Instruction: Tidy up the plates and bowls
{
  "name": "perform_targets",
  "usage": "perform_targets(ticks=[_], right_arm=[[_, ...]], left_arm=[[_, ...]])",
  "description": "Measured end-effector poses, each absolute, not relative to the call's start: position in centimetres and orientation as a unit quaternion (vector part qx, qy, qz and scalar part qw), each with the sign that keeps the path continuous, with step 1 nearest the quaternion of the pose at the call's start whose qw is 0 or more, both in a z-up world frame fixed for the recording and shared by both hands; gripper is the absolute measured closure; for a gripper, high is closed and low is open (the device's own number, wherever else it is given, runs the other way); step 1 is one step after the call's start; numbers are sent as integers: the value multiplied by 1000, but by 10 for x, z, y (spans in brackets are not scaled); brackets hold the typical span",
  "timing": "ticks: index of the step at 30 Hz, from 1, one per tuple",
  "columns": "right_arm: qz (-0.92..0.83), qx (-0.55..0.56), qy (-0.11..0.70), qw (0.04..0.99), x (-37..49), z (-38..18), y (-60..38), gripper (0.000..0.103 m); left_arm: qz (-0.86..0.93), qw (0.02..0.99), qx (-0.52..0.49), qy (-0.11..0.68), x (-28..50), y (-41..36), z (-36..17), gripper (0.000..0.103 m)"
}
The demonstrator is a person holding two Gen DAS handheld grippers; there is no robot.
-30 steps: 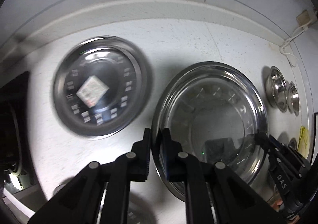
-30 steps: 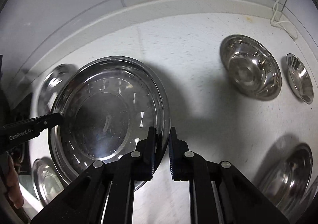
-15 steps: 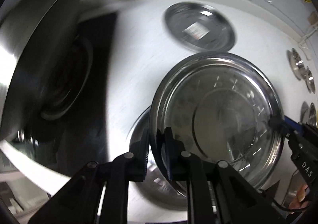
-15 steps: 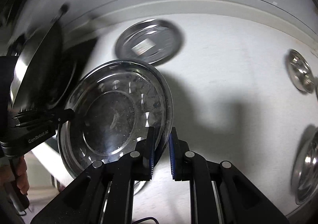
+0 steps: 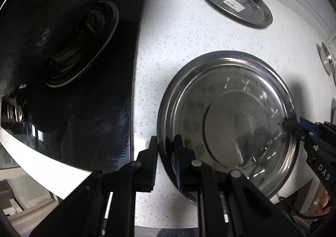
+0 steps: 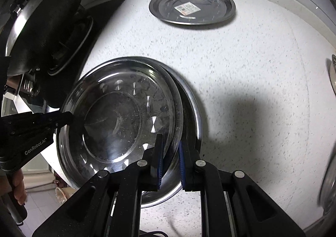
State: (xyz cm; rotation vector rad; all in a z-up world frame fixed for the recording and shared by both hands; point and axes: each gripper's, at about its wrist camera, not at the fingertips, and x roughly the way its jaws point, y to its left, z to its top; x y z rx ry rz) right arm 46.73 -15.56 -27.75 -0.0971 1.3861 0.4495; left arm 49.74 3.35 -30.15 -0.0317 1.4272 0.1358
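Both grippers hold one large steel plate (image 5: 231, 115) by opposite rims. My left gripper (image 5: 166, 153) is shut on its left rim. My right gripper (image 6: 170, 161) is shut on its right rim; the plate also shows in the right wrist view (image 6: 117, 119). The held plate sits low over a second steel plate (image 6: 191, 115) that lies on the white counter, its rim showing on the right. The right gripper's tips show in the left wrist view (image 5: 294, 127). A third steel plate with a paper label (image 6: 192, 4) lies further back; it shows in the left wrist view too (image 5: 236, 2).
A black gas hob (image 5: 84, 69) with a burner is left of the plates, with a dark wok (image 6: 44, 24) on it. Small steel bowls (image 5: 326, 58) lie at the right edge. The counter's front edge runs just below the plates. A backsplash wall is behind.
Both grippers carried the large plate left, from mid-counter to beside the hob, and lowered it over another plate lying there. The labelled plate now lies further back.
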Motion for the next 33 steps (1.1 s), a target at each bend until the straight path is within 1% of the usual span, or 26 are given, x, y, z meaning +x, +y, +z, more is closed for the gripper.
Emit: perform_targets(ticks=[7, 9, 10, 12, 13, 15, 19, 24, 28, 33], right_arm=[[209, -37, 652, 728, 468, -297, -155, 90], [212, -33, 653, 726, 469, -296, -156, 86], [221, -25, 654, 723, 471, -295, -157, 83], [235, -3, 652, 721, 473, -287, -160, 64], [236, -1, 648, 724, 475, -282, -161, 60], [229, -21, 627, 744, 475, -267, -162, 44], [209, -32, 587, 782, 496, -236, -176, 42], [152, -6, 558, 816, 562, -214, -208, 41], [130, -5, 551, 824, 613, -217, -216, 40], [124, -3, 564, 816, 659, -241, -209, 40]], left_arm=[[81, 762, 54, 640, 502, 9, -305, 89], [91, 767, 71, 631, 504, 1, -300, 89], [96, 774, 85, 620, 502, 0, -295, 89], [103, 789, 113, 595, 505, -11, -280, 89], [100, 798, 118, 582, 509, -16, -269, 88], [93, 812, 120, 564, 517, -25, -252, 88], [74, 828, 118, 542, 546, -39, -228, 88], [42, 835, 81, 543, 600, -40, -220, 88], [44, 837, 57, 542, 652, -41, -221, 88], [63, 822, 43, 565, 705, -35, -240, 88]])
